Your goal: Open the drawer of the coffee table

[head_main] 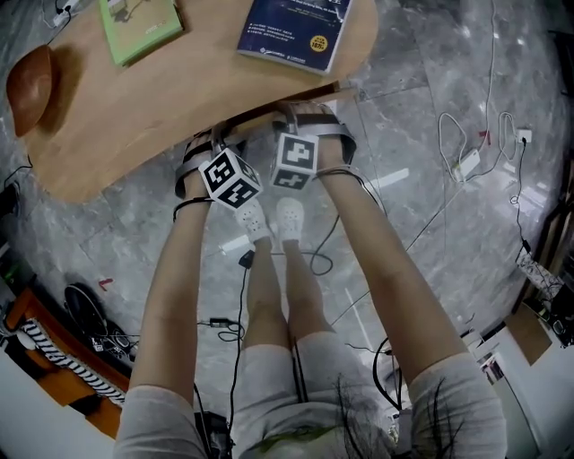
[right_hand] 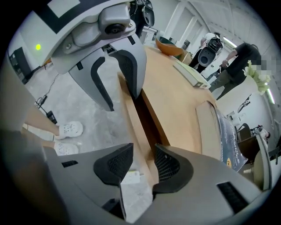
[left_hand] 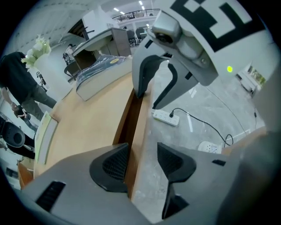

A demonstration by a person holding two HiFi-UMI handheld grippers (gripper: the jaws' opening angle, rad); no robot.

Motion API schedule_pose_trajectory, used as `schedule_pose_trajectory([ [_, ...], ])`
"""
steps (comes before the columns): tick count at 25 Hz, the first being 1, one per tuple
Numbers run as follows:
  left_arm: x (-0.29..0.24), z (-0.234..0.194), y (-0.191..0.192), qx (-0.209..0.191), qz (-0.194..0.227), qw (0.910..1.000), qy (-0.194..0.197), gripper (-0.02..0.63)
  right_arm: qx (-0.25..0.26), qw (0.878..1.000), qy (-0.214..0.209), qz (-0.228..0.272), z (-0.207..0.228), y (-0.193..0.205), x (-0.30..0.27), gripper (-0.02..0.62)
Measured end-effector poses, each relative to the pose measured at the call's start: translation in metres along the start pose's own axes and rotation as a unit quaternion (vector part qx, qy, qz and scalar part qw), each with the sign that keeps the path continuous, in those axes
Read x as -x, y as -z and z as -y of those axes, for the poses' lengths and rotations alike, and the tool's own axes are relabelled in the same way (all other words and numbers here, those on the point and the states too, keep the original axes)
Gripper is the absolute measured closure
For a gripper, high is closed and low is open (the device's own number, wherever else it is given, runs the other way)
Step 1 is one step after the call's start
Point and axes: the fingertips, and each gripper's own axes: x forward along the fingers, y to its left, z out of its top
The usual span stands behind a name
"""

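Observation:
The wooden coffee table (head_main: 206,85) fills the top of the head view. Its drawer front (left_hand: 134,145) runs along the near edge, with a dark gap between it and the table top (left_hand: 88,127). My left gripper (head_main: 208,143) points down at that edge. Its jaws stand open astride the drawer front, with floor showing beside one pad. My right gripper (head_main: 312,115) hangs just to the right of it, also open, and the drawer front (right_hand: 131,114) passes closely between its pads. Each gripper shows in the other's view: the right gripper (left_hand: 147,100) and the left gripper (right_hand: 123,101).
On the table lie a green book (head_main: 139,27), a blue book (head_main: 296,31) and a brown bowl (head_main: 30,85). A power strip (left_hand: 165,117) and cables lie on the grey floor. The person's white shoes (head_main: 273,220) stand just below the grippers. People stand in the background (left_hand: 22,92).

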Motion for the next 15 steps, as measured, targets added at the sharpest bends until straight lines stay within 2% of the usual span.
schedule_pose_trajectory([
  [3,-0.001,0.0,0.0,0.0,0.004,1.0,-0.002,0.399,0.021,1.0,0.0,-0.006,0.002,0.0,-0.001,0.474],
  [6,-0.001,-0.003,0.001,0.003,0.008,0.9999,-0.013,0.417,0.038,0.999,-0.012,-0.012,0.001,-0.001,-0.002,0.483],
  [9,0.001,-0.01,0.0,0.006,0.017,0.9995,-0.026,0.506,0.039,0.999,-0.026,-0.019,0.001,0.0,-0.002,0.488],
  [15,0.002,-0.011,-0.001,0.019,0.023,0.9994,-0.02,0.509,0.028,0.998,-0.045,-0.02,0.001,0.001,-0.002,0.491],
])
